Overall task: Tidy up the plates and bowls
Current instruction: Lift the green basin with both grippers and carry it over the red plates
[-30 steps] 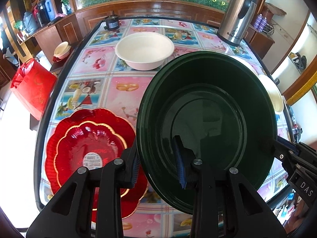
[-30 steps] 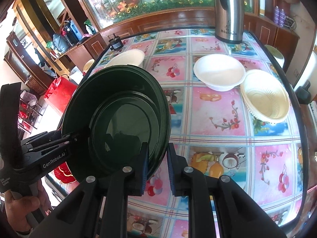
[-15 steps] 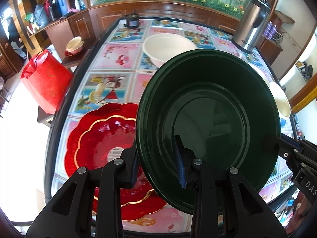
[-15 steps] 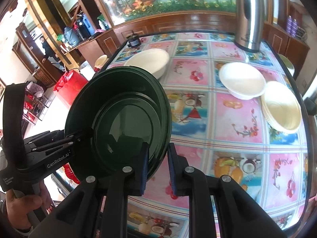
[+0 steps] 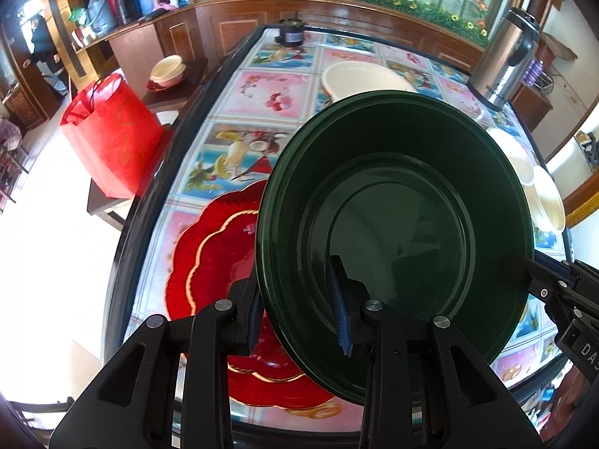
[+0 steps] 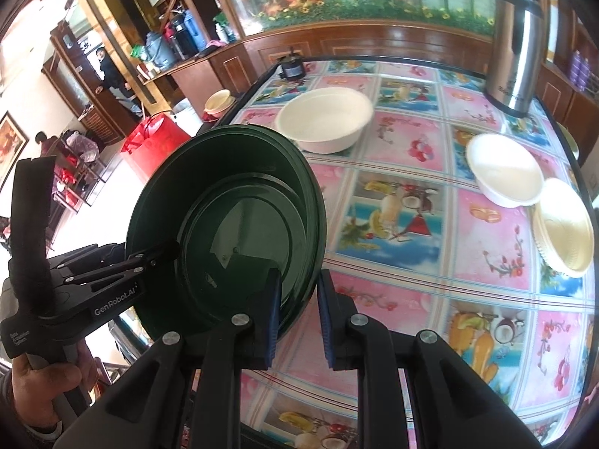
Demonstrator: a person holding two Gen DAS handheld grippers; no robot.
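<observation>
Green plate (image 5: 397,202) pinched between both grippers' fingers (image 5: 338,310).

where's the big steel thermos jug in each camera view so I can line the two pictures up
Left wrist: the steel thermos jug stands at upper right, on the table's far corner.
Right wrist: the jug stands at upper right, larger.
Shared landmark: the large white bowl, left of the jug in both.

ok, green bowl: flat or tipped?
Tipped. The green bowl is held off the table, tilted on edge, inside facing the left tool.
</observation>
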